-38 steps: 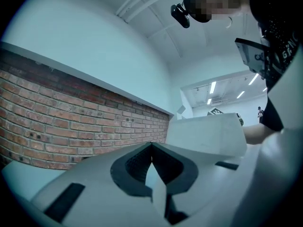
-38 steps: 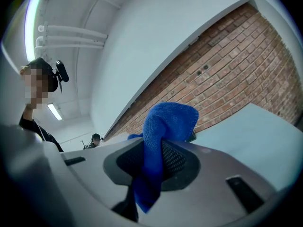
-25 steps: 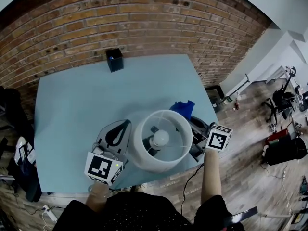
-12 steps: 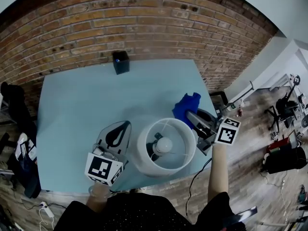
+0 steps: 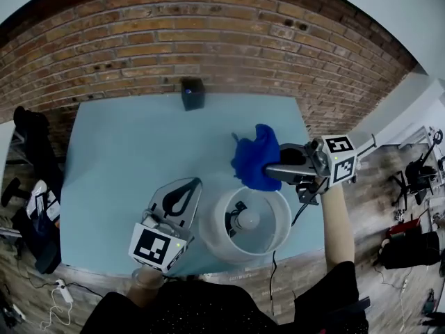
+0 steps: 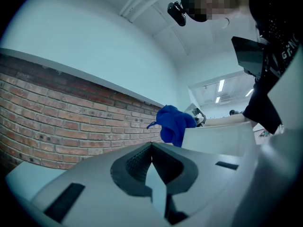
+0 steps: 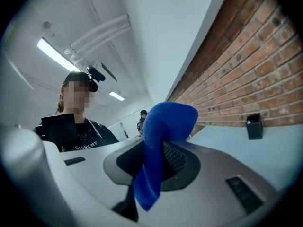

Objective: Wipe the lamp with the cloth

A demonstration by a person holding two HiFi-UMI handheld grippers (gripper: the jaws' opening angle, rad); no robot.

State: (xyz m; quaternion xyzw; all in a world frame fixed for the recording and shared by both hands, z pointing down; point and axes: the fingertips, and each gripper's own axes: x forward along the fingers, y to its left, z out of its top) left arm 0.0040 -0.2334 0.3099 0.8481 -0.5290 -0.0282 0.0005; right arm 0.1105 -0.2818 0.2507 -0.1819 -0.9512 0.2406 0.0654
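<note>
In the head view the lamp's [image 5: 212, 232] base is hidden beneath its own shade. The blue cloth [image 5: 256, 157] covers the tips of the right gripper [image 5: 266, 170]. The black box [image 5: 192, 93] at the table's [image 5: 111, 158] far edge is too small to identify. The person's body is cut off at the near edge.

My left gripper [image 5: 182, 186] and right gripper [image 5: 272, 171] are pale grey plastic shells. Each has a dark hollow lined with ribbed black pads [image 6: 137, 162]. A white cube [image 5: 158, 247] with black square markers sits at the left one's 6 o'clock end. A second cube [image 5: 339, 160] sits at the right one's 3 o'clock end. I wear a black speckled top [image 5: 208, 312] with white lettering and a black cap [image 7: 78, 78].
</note>
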